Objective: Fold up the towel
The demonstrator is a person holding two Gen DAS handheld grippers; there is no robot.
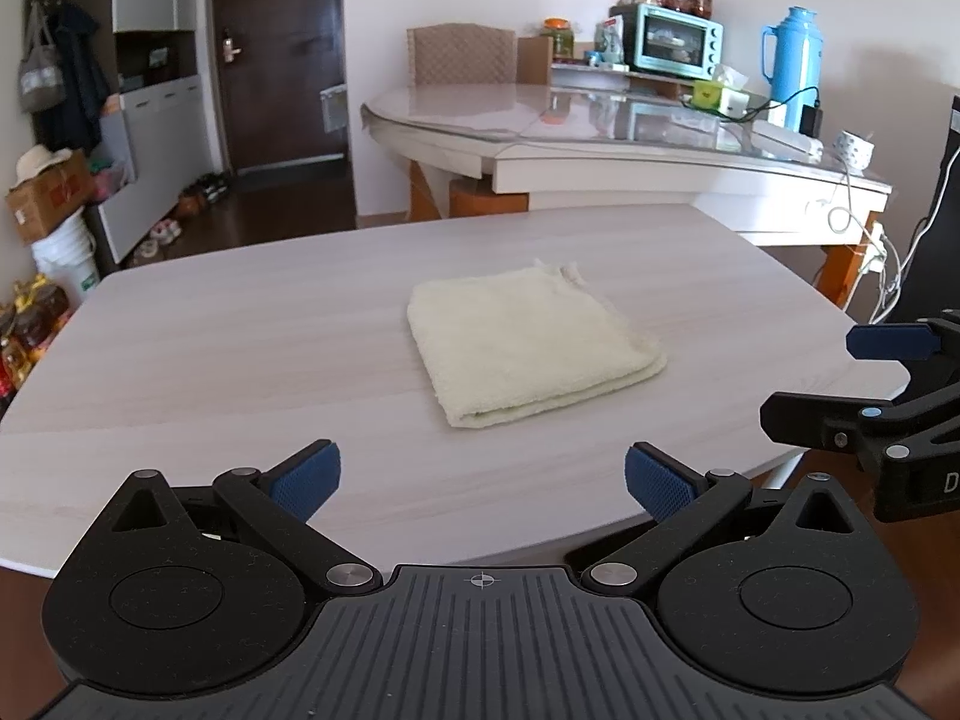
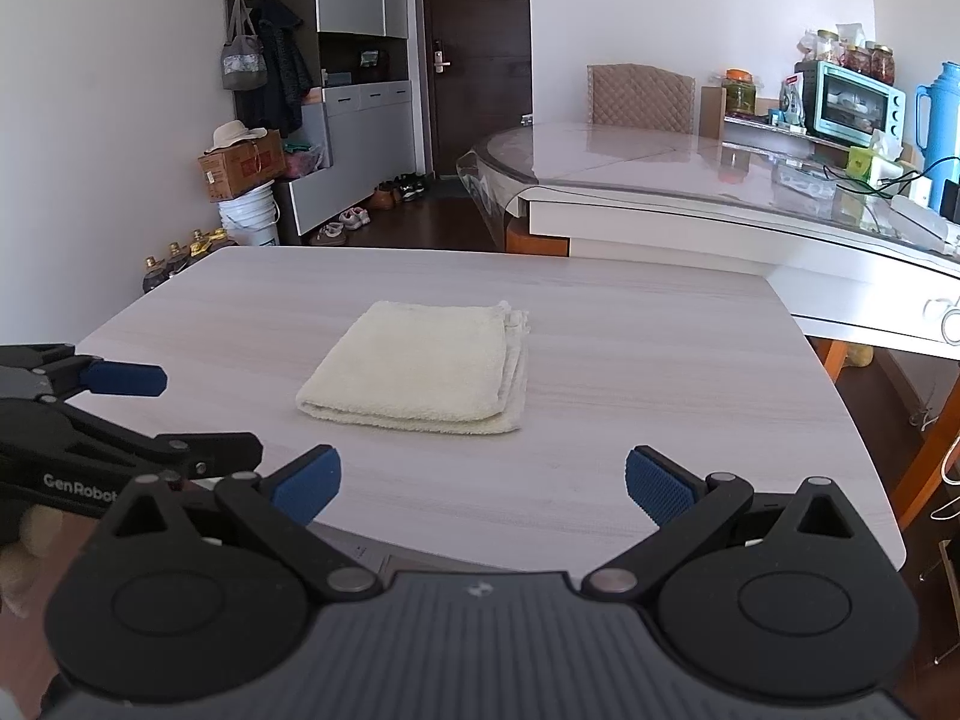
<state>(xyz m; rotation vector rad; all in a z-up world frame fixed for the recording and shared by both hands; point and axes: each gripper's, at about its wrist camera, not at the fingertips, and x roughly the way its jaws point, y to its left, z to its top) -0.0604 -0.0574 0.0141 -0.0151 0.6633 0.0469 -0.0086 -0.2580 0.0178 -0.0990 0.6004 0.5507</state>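
A cream towel (image 1: 528, 342) lies folded into a small thick rectangle near the middle of the pale wood-grain table (image 1: 240, 360); the right wrist view shows the towel (image 2: 420, 366) with its layered edges at the right side. My left gripper (image 1: 483, 480) is open, held back over the table's near edge, well short of the towel. My right gripper (image 2: 483, 483) is also open with nothing between its blue pads, likewise short of the towel. Each gripper shows at the edge of the other's view: the right gripper (image 1: 840, 384) and the left gripper (image 2: 144, 414).
A white glass-topped dining table (image 1: 600, 132) stands behind, carrying a teal toaster oven (image 1: 672, 42), a blue thermos (image 1: 792, 66), jars and cables. A chair (image 1: 462, 54) sits at its far side. Cabinets, boxes and shoes line the left wall by the dark door (image 1: 282, 48).
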